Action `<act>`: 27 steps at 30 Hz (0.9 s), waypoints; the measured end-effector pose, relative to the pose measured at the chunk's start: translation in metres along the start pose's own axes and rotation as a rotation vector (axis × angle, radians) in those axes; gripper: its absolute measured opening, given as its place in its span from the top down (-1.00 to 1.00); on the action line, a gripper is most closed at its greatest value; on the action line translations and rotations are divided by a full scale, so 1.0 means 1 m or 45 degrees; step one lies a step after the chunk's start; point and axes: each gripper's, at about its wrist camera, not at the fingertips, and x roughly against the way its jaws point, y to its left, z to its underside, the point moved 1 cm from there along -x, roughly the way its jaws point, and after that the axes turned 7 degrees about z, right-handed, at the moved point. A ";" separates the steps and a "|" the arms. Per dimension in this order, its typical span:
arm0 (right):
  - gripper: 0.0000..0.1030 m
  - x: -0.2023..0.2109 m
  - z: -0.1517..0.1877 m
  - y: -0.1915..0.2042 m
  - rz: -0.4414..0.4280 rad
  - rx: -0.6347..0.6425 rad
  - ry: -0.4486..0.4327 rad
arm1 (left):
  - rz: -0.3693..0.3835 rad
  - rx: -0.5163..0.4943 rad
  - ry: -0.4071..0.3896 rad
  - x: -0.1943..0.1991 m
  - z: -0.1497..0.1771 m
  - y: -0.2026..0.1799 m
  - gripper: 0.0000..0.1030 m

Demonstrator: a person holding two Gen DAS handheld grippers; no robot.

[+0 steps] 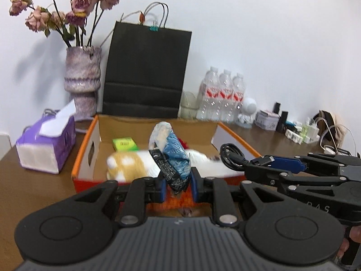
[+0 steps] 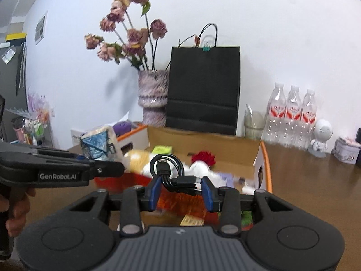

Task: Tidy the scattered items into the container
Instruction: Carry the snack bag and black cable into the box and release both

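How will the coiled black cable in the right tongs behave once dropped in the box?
Coiled black cable is probably floppy: loose loops, plug ends poking out of the right tongs. Likely light, and may uncoil landing in the box.

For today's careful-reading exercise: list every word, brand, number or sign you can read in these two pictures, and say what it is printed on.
"GenRobot.AI": white letters on the side of the black left gripper.
Faint raised letters, perhaps "DAS": on the body of the black right gripper; not surely readable.
Blue and black snack packet: print too blurred.
Small green box: print blurred.
Red labels on the three clear water bottles: too small.
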 end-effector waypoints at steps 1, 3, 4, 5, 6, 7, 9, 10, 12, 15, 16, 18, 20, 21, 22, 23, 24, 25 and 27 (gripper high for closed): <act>0.28 -0.003 -0.004 -0.001 0.006 -0.002 -0.007 | -0.006 -0.002 -0.009 -0.002 -0.004 0.001 0.60; 0.28 -0.009 -0.013 -0.005 0.021 -0.009 -0.019 | -0.015 -0.004 -0.026 -0.007 -0.013 0.004 0.60; 0.28 -0.013 -0.016 -0.007 0.027 -0.016 -0.024 | -0.020 -0.004 -0.033 -0.011 -0.017 0.006 0.60; 0.28 -0.017 -0.020 -0.008 0.033 -0.025 -0.028 | -0.026 -0.001 -0.040 -0.014 -0.021 0.007 0.60; 0.28 -0.022 -0.023 -0.010 0.040 -0.038 -0.029 | -0.032 0.005 -0.045 -0.018 -0.024 0.009 0.60; 0.28 -0.028 -0.027 -0.012 0.047 -0.051 -0.030 | -0.038 0.011 -0.050 -0.023 -0.029 0.010 0.60; 0.28 -0.038 -0.034 -0.014 0.053 -0.072 -0.033 | -0.048 0.018 -0.068 -0.031 -0.036 0.014 0.60; 0.28 -0.044 -0.037 -0.015 0.055 -0.080 -0.036 | -0.056 0.018 -0.077 -0.035 -0.040 0.015 0.60; 0.28 -0.055 -0.043 -0.017 0.058 -0.094 -0.038 | -0.069 0.024 -0.096 -0.045 -0.047 0.018 0.60; 0.28 -0.072 -0.053 -0.020 0.059 -0.112 -0.035 | -0.094 0.052 -0.109 -0.060 -0.055 0.026 0.60; 0.28 -0.078 -0.056 -0.022 0.060 -0.118 -0.036 | -0.104 0.063 -0.117 -0.065 -0.057 0.028 0.60; 0.28 -0.089 -0.060 -0.025 0.068 -0.135 -0.036 | -0.122 0.082 -0.124 -0.074 -0.060 0.034 0.60; 0.28 -0.100 -0.061 -0.029 0.069 -0.160 -0.020 | -0.140 0.092 -0.116 -0.083 -0.057 0.038 0.60; 0.28 -0.105 -0.059 -0.031 0.069 -0.169 -0.005 | -0.150 0.083 -0.097 -0.088 -0.055 0.039 0.60; 0.28 -0.111 -0.056 -0.032 0.070 -0.168 0.016 | -0.159 0.078 -0.077 -0.092 -0.052 0.041 0.60; 0.28 -0.116 -0.053 -0.033 0.072 -0.165 0.040 | -0.166 0.079 -0.059 -0.096 -0.049 0.042 0.60; 0.28 -0.120 -0.049 -0.034 0.074 -0.168 0.061 | -0.169 0.080 -0.040 -0.100 -0.047 0.044 0.60; 0.28 -0.125 -0.046 -0.035 0.076 -0.175 0.083 | -0.170 0.076 -0.027 -0.103 -0.045 0.045 0.60; 0.28 -0.130 -0.042 -0.036 0.080 -0.176 0.107 | -0.175 0.069 -0.014 -0.106 -0.042 0.046 0.60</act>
